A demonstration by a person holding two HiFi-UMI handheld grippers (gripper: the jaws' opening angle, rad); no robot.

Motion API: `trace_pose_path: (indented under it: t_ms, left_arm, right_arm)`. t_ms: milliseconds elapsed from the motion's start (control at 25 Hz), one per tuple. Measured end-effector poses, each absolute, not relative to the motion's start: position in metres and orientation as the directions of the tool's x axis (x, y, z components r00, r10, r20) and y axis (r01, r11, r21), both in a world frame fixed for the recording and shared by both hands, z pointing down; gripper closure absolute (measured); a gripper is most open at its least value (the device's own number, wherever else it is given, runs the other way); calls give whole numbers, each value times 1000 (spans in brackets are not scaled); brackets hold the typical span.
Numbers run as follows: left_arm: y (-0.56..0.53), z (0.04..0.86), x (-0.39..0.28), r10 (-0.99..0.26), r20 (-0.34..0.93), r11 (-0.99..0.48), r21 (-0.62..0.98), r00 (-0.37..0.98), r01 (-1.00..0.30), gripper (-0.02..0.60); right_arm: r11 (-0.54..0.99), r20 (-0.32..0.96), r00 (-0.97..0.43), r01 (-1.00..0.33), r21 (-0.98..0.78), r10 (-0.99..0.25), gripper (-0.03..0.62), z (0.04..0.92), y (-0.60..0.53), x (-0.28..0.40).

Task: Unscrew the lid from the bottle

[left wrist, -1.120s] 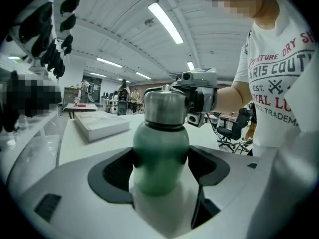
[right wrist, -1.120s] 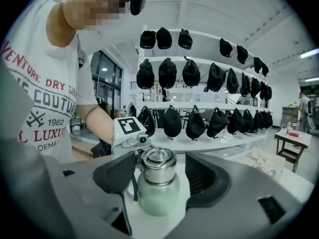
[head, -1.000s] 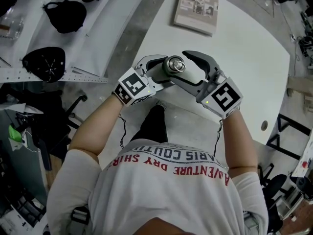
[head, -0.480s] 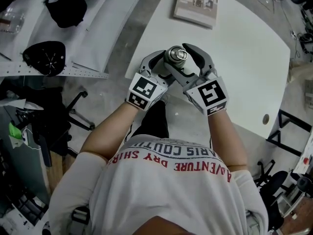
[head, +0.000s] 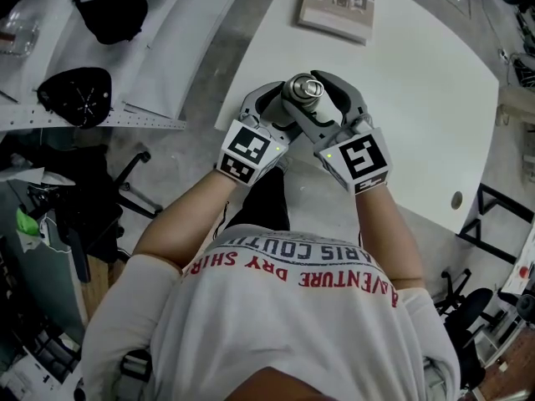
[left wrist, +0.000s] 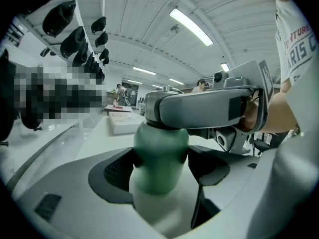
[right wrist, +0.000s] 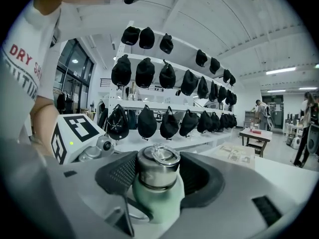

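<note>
A pale green bottle (left wrist: pixel 160 158) with a steel lid (head: pixel 303 88) is held upright in front of the person, above the near edge of the white table (head: pixel 418 124). My left gripper (left wrist: pixel 160 169) is shut on the bottle's body, with a pad pressed against each side. My right gripper (right wrist: pixel 158 172) reaches in from the right at lid height. Its jaws are closing, and both pads meet the sides of the lid (right wrist: pixel 157 164). The green shoulder (right wrist: pixel 157 200) shows just below the lid. In the head view the two grippers' jaws cross around the bottle top.
A book (head: pixel 336 5) lies at the far edge of the table. Shelves with black caps (head: pixel 75 94) run along the left. A black chair (head: pixel 92 215) stands at the left near the person. A second table with people stands farther off in the room (right wrist: pixel 256 133).
Both hands have drawn closer together and shifted slightly up the picture with the bottle. The right gripper has swung round the lid and its jaws have narrowed onto it.
</note>
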State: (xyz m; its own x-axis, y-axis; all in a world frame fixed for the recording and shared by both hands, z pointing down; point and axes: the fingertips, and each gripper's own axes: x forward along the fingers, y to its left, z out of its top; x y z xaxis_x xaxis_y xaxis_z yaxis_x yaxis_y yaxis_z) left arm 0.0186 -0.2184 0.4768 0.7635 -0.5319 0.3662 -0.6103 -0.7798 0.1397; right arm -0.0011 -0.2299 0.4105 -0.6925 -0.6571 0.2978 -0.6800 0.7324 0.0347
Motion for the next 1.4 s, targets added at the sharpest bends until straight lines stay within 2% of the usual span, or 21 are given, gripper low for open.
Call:
trace_pose_path:
  t_ms: [280,520,1000,1240,1400]
  left_arm:
    - [-215,478,17,-393,382,-875,124,836,-468,227]
    - [-213,478,15,-203,400,-954,125,894,-272,227]
    - [-210,479,12,123,450,-988,137,885,68,227]
    - [-209,480,12,167,474,-983,145,864,111,227]
    - [-208,479,12,125,463,-987,147,877,63,227]
  right_arm:
    - [798,305,-755,-602,30,-581,333,411,-226,-4]
    - [856,316,-808,-517,24,-497,333,410,-224,-9]
    - [961,365,-891,-273,42,-269,333,407,-218,-17]
    - [982,388,-903,-187,34,-186,332,408,-216,-19]
    - [974,382,-900,-228,1,-211,327,406,-217,-18]
